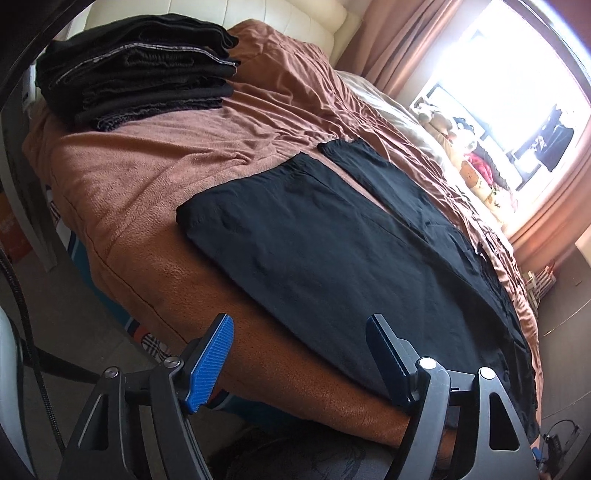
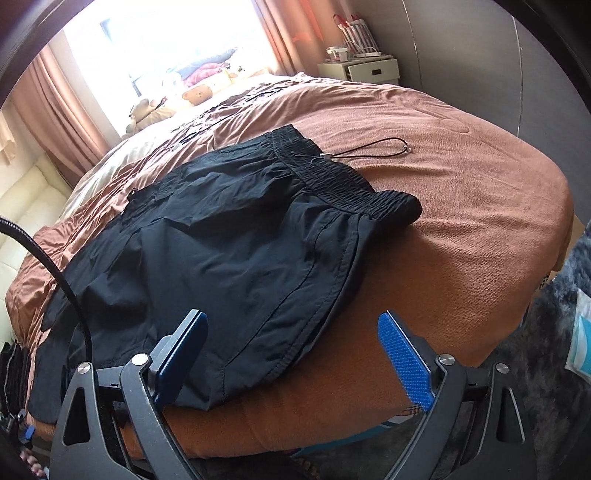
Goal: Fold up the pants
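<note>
Black pants (image 1: 317, 236) lie spread flat on the brown blanket (image 1: 147, 162) of a bed. The left wrist view shows their two legs running away from me, side by side. My left gripper (image 1: 301, 326) hovers over the bed's near edge, just short of the near leg, open with nothing between its blue pads (image 1: 210, 362). In the right wrist view the pants (image 2: 229, 251) show their elastic waistband (image 2: 347, 184) and a loose drawstring (image 2: 369, 147). My right gripper (image 2: 291, 325) is open above the pants' near side seam, and its pads are not touching the cloth.
A stack of folded black clothes (image 1: 136, 66) sits at the far left corner of the bed by a white headboard (image 1: 258, 14). Plush toys (image 1: 476, 170) line the window side. A white nightstand (image 2: 365, 68) stands beyond the bed. A black cable (image 2: 55, 266) crosses the right view.
</note>
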`<act>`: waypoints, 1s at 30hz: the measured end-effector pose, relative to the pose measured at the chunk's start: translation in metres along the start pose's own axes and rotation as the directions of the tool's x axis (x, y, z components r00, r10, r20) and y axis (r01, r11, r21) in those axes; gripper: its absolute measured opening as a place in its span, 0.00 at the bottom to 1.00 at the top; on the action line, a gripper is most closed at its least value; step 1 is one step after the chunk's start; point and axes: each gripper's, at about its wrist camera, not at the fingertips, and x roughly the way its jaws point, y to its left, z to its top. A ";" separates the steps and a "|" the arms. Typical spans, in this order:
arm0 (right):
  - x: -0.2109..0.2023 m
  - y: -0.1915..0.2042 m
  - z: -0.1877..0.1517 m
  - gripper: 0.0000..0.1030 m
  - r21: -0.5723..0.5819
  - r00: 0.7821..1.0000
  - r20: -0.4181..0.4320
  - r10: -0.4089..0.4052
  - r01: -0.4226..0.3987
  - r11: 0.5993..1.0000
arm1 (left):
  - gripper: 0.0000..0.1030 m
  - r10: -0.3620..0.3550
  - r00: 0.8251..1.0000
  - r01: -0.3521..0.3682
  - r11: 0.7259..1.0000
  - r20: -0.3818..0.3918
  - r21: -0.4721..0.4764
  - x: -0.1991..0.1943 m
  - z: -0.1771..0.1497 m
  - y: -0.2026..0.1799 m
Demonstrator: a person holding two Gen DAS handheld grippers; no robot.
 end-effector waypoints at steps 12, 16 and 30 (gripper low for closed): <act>0.041 -0.031 0.021 0.86 0.109 0.997 -0.076 0.016 -0.008 0.994 | 0.60 -0.020 1.000 0.020 0.991 0.002 -0.129 0.030 0.029 0.023; 0.044 -0.043 0.028 0.85 0.151 0.998 -0.059 0.018 -0.009 0.988 | 0.25 0.031 0.999 -0.028 0.983 0.015 -0.183 0.034 0.040 0.037; 0.053 -0.073 0.046 0.62 0.271 1.000 0.000 0.015 -0.015 0.962 | 0.09 0.086 0.989 -0.061 0.978 0.118 -0.199 0.013 0.073 0.043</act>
